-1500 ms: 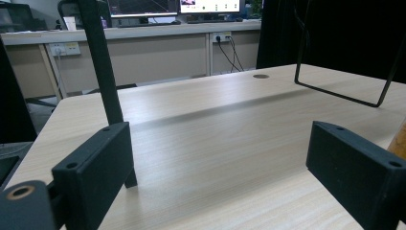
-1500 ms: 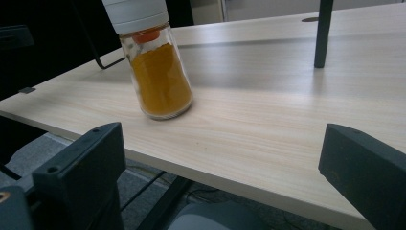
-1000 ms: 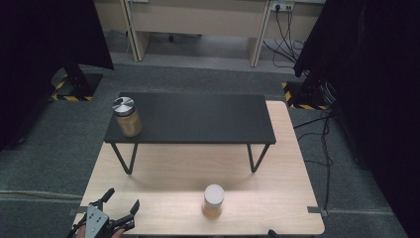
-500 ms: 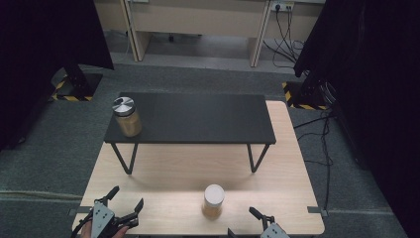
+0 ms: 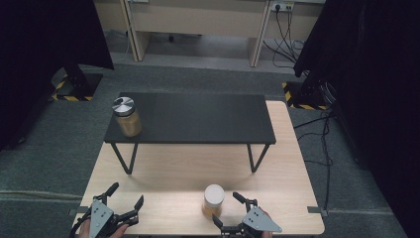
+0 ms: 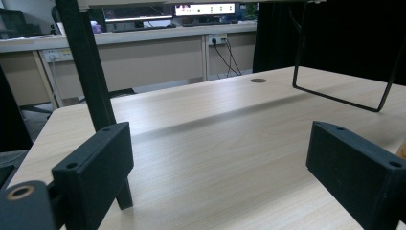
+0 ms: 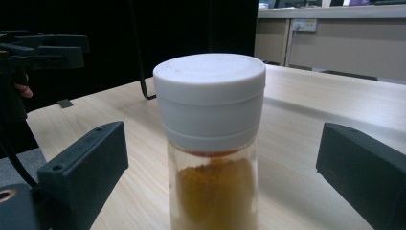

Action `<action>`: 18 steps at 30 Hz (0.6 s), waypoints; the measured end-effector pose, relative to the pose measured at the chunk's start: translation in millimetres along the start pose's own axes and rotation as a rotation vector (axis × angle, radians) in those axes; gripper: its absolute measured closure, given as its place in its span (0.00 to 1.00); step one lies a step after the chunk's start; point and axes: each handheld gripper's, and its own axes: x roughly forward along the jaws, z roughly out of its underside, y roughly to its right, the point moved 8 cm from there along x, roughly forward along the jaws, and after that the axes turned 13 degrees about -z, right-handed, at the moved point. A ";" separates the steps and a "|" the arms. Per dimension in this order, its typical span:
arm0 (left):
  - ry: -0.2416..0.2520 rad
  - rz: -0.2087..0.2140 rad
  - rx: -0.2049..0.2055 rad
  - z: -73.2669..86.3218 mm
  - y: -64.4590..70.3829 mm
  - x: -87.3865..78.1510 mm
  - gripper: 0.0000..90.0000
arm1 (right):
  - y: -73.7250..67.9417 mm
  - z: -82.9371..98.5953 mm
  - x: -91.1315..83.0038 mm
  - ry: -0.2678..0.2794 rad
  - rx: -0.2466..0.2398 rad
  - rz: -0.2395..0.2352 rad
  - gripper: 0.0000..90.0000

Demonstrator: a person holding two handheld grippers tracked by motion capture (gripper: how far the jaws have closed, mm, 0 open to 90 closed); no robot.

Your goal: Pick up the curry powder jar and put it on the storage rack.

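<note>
A clear glass jar with a white screw lid and orange-brown powder inside (image 5: 214,200) is seen standing upright on the light wooden desk (image 5: 173,168), near its front edge. In the right gripper view the same jar (image 7: 210,143) is framed between the two black fingers, which are spread wide on either side of it without touching it. The right gripper (image 5: 234,210) is held just beside the jar, at its front right, low over the desk. The left gripper (image 5: 126,197) is held well apart from the jar, toward the front left corner of the desk, and its fingers are likewise spread wide over bare wood, nothing being pinched. Behind the jar, a low black metal-legged shelf (image 5: 198,121) is set on the desk. On the left end of that shelf, a second glass jar with a silver metal lid (image 5: 127,116) is seen upright, well apart from the white-lidded jar.
</note>
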 end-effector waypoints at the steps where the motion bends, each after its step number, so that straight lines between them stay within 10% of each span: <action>1: 0.001 -0.001 -0.002 0.0 -0.7 0.2 0.09 | 0.4 -0.5 1.1 -0.001 0.003 -0.004 0.04; 18: -0.037 0.016 0.035 4.3 0.8 17.7 0.09 | 16.3 3.3 18.4 -0.055 0.022 -0.079 0.05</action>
